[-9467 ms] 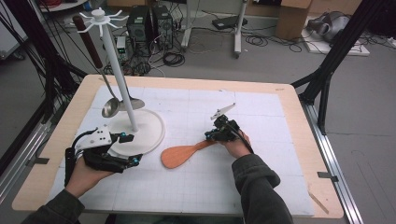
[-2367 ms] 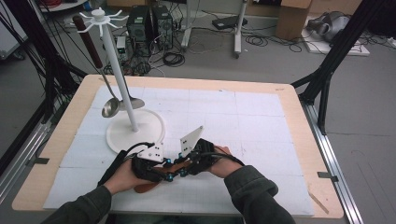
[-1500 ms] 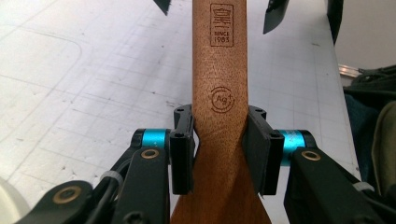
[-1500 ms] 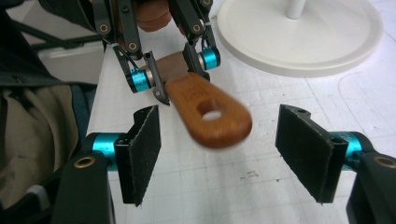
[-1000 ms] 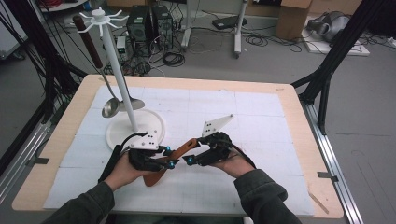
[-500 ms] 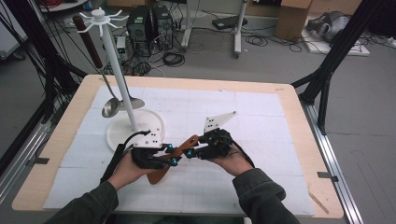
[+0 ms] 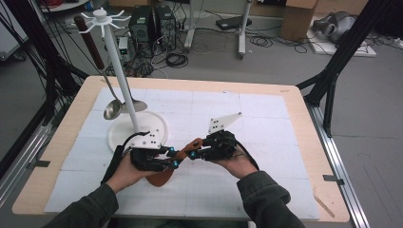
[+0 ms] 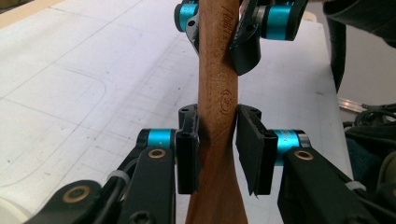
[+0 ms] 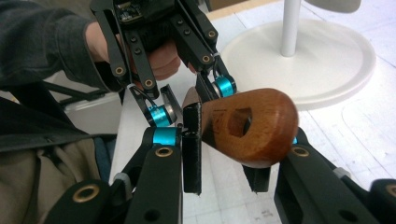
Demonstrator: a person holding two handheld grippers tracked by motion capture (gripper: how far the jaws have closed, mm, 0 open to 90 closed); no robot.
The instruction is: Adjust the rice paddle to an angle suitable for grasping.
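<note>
A brown wooden spatula (image 7: 160, 177) is held above the white mat between both grippers. My left gripper (image 7: 172, 157) is shut on the narrow middle of its handle (image 8: 217, 93), a pad on each side of the wood. My right gripper (image 7: 194, 149) faces it from the right and is shut on the rounded handle end with the hanging hole (image 9: 252, 126). Its jaws have just been closing on that end. In the left gripper view, the right gripper (image 8: 219, 18) clamps the handle farther up. The blade points down toward the person.
A white utensil stand (image 7: 122, 80) with a round base (image 7: 119, 135) stands at the left rear of the mat. A metal ladle (image 7: 112, 109) with a dark handle hangs from its top hooks. The wooden table edge (image 7: 304, 142) runs along the right.
Both hands have kept their place with the spatula between them. The right gripper's jaws have narrowed onto the handle end. Earlier still, the spatula lay on the mat.
</note>
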